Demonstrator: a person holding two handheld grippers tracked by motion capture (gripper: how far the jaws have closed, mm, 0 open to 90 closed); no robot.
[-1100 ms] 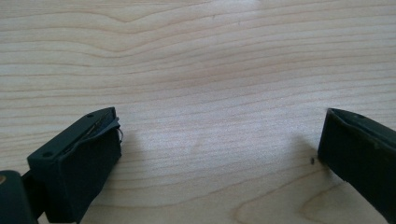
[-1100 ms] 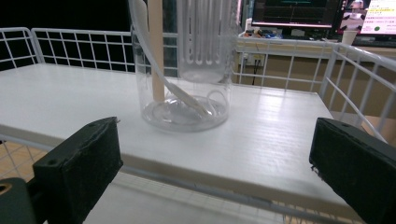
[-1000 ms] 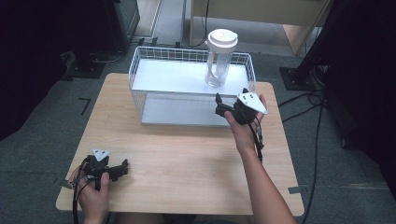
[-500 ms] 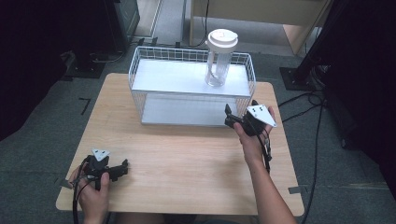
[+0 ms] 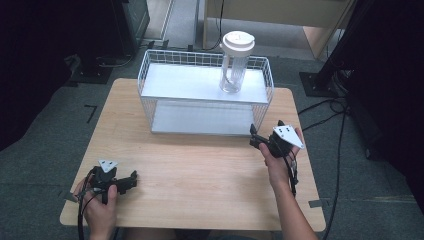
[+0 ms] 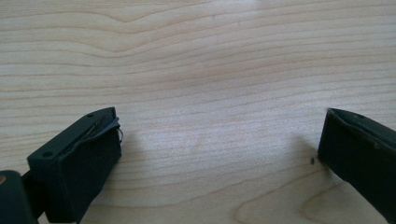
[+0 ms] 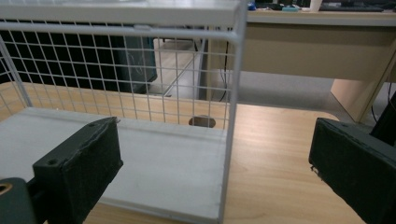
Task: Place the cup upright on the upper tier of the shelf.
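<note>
The right gripper (image 5: 256,136), held in a person's hand (image 5: 278,160) over the right side of the wooden table (image 5: 200,165), stands with its jaws spread wide and nothing between them, aimed at the near right corner of the white wire rack (image 5: 205,100). Its own camera looks past the rack's corner post (image 7: 232,116) onto the bare lower shelf (image 7: 154,163), a sign that the hand sits low and just in front of the rack, not up at the level of the top shelf. The left gripper (image 5: 131,181) lies at the table's near left corner in the other hand (image 5: 100,210), jaws equally wide apart over bare wood (image 6: 201,84), apparently parked out of the way while the right side does the work. The clear bottle (image 5: 235,62) with its white lid stands upright on the rack's top shelf, toward the right end and near the back rail, well apart from both grippers. Judging from this layout, the bottle is either freshly set down or awaiting pickup; the pictures alone do not settle which. Cables (image 5: 340,130) trail across the grey floor to the right of the table.
</note>
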